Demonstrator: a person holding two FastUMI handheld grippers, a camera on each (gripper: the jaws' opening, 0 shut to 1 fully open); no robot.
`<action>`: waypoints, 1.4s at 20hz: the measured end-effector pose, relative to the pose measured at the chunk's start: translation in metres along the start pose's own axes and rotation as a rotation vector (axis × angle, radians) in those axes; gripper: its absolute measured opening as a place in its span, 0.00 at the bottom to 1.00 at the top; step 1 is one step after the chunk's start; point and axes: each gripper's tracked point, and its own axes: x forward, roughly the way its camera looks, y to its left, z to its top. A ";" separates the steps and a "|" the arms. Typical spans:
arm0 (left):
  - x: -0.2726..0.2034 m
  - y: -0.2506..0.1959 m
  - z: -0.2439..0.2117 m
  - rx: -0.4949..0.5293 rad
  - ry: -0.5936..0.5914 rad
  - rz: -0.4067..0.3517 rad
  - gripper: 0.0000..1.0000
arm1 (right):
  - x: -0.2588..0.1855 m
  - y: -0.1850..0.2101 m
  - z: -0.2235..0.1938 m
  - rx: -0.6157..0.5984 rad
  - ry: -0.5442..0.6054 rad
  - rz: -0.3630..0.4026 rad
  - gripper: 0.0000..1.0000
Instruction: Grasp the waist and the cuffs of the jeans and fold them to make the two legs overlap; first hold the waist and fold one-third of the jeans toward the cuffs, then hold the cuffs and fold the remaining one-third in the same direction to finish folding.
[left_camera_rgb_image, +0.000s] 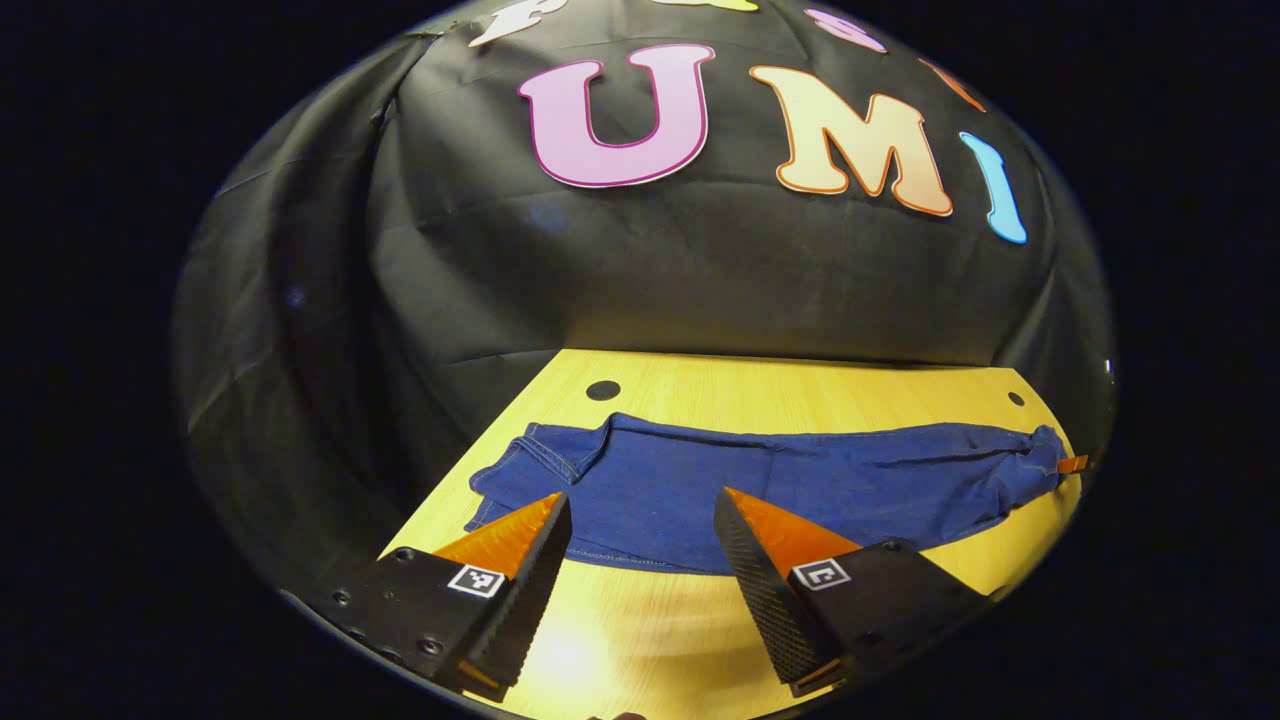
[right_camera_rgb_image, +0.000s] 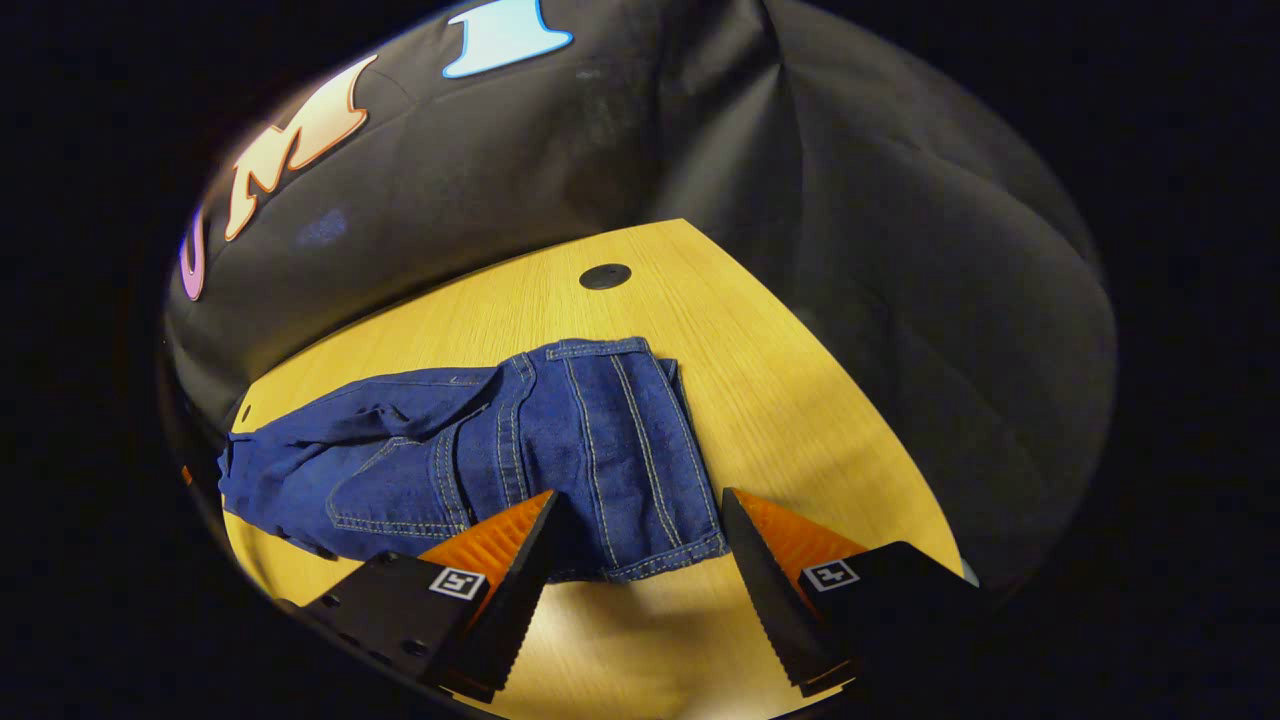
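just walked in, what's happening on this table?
A person holds a two-finger gripper in each hand over blue jeans spread lengthwise on a wooden table. The left gripper is open, with the middle of the jeans' near edge beyond its fingers. The right gripper is open too, facing one end of the jeans with its stitched hem. Neither grips the fabric yet, and the jeans look stretched out full length, so the thirds folds appear not to have begun.

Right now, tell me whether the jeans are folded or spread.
Spread lengthwise: jeans lie long across the table, thirds unfolded.
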 end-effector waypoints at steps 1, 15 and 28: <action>0.001 -0.001 0.000 -0.001 0.000 -0.001 0.88 | 0.001 0.000 -0.002 -0.008 -0.002 0.001 0.98; -0.017 -0.004 0.003 -0.058 -0.015 0.027 0.88 | 0.009 0.020 0.001 -0.018 -0.082 -0.009 0.22; -0.022 -0.006 0.004 -0.083 -0.026 -0.009 0.89 | -0.064 0.063 0.077 0.028 -0.268 0.061 0.06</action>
